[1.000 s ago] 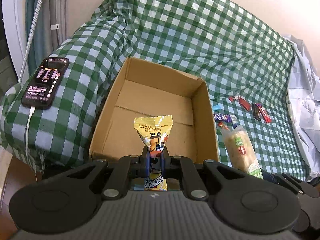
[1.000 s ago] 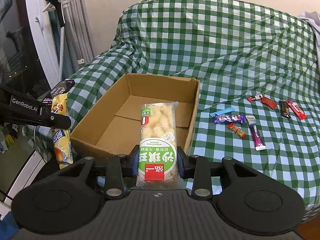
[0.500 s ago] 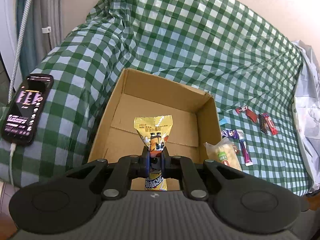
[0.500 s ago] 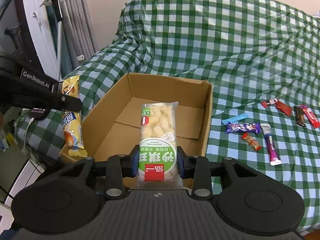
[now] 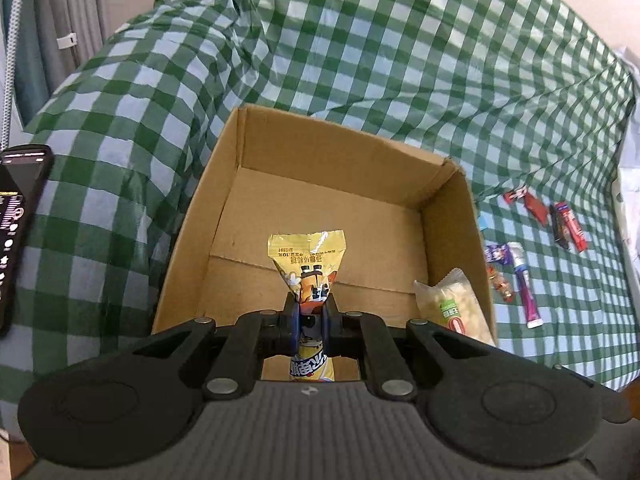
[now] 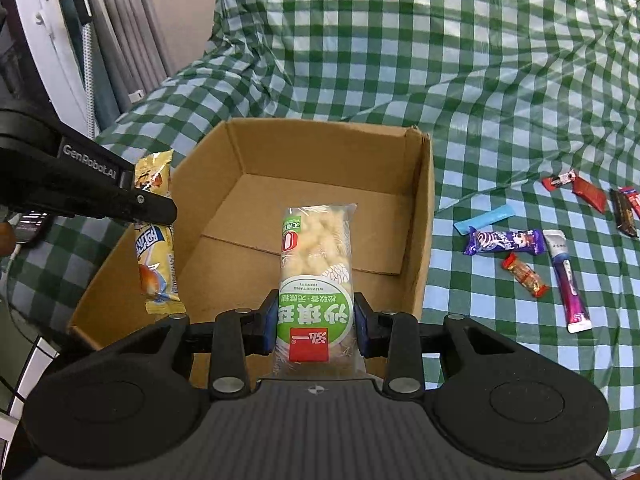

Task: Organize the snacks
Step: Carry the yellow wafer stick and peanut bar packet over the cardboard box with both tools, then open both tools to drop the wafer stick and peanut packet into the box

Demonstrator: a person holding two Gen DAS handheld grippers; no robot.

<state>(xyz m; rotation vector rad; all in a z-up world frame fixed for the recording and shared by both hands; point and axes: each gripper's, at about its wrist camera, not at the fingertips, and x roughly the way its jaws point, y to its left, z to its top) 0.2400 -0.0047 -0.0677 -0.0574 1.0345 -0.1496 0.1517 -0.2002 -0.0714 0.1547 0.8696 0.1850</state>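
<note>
The left tongs [image 5: 310,314] are pressed tight on the middle of a yellow snack packet [image 5: 307,258], which stands up from the pinch over the near part of the cardboard box [image 5: 452,232]. In the right wrist view the same packet hangs from the black fingers above the box's left wall, its lower end dangling free.

The right tongs [image 6: 316,326] pinch a clear-and-green packet of puffed snacks [image 6: 316,264] by its green label end; the far end of the packet reaches out over the box's near right corner. In the left wrist view it shows just inside the box's right wall.

The box is open on top, its brown floor bare, and it sits on a bed or sofa covered with a green-and-white checked cloth [image 6: 460,60].

To the right of the box, on the cloth, lie loose snacks: a blue strip [image 6: 484,220], a purple bar [image 6: 506,241], a small red-orange sweet [image 6: 525,275], a white-and-magenta tube [image 6: 568,286], and farther off several red and dark bars [image 6: 588,194].

A phone [image 5: 18,236] with a lit screen lies on the cloth left of the box.
</note>
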